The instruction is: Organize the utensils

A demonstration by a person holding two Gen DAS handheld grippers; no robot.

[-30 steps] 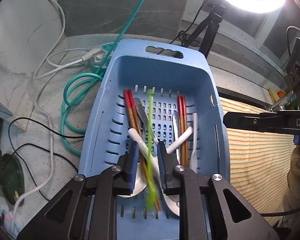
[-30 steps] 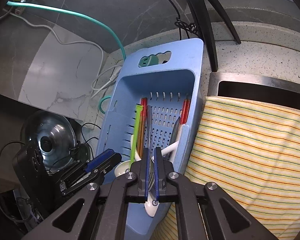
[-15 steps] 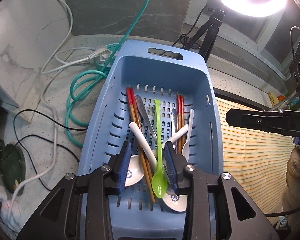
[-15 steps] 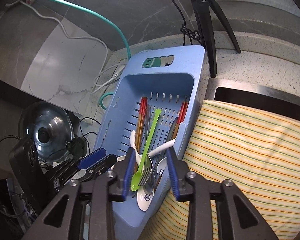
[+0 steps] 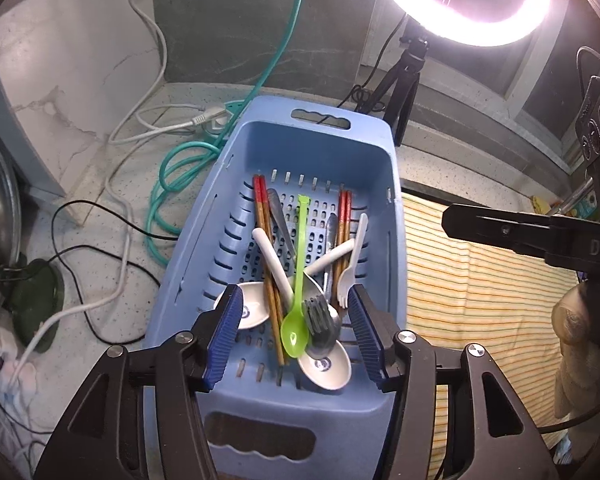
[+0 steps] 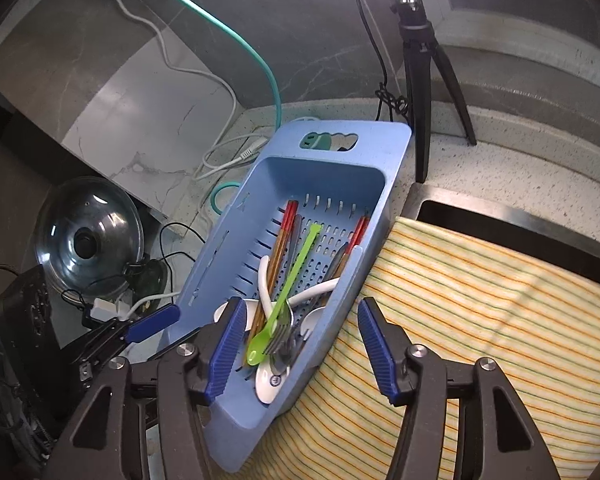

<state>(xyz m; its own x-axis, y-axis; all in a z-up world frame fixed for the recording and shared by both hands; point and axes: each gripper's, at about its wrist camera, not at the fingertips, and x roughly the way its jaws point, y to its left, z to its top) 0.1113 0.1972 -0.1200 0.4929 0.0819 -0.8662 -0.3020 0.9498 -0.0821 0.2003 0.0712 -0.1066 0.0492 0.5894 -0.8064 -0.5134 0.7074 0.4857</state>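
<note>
1. One blue slotted basket (image 5: 374,184) fills the middle of the left wrist view, its far handle slot toward the top of the frame and its near one at the bottom; in the right wrist view it lies slanted, lower left of centre, its right edge against a striped cloth (image 6: 480,320).
2. One green plastic spoon (image 5: 298,280) lies lengthwise in the basket, bowl toward the bottom of the frame, across the other utensils.
3. Two pairs of red-tipped chopsticks (image 5: 262,216) lie along the basket, one at the left of the pile, one at the right.
4. Two white ceramic soup spoons (image 5: 328,368) cross near the centre, their bowls toward the lower part of the basket.
5. One white plastic fork (image 5: 354,264) lies at the right of the pile, and one metal fork (image 5: 318,316) shows just right of the green bowl. Other grey metal handles lie among them; their number cannot be told.
6. The left gripper (image 5: 296,340), at the bottom of its frame, has just been opening; its blue pads stand spread, nothing pinched between them.
7. The right gripper (image 6: 300,344) likewise has just been opening and stands spread and empty above the basket's near end.
8. One ring light (image 5: 460,0) glares at upper right of the left view, on one black tripod (image 6: 420,80).
</note>
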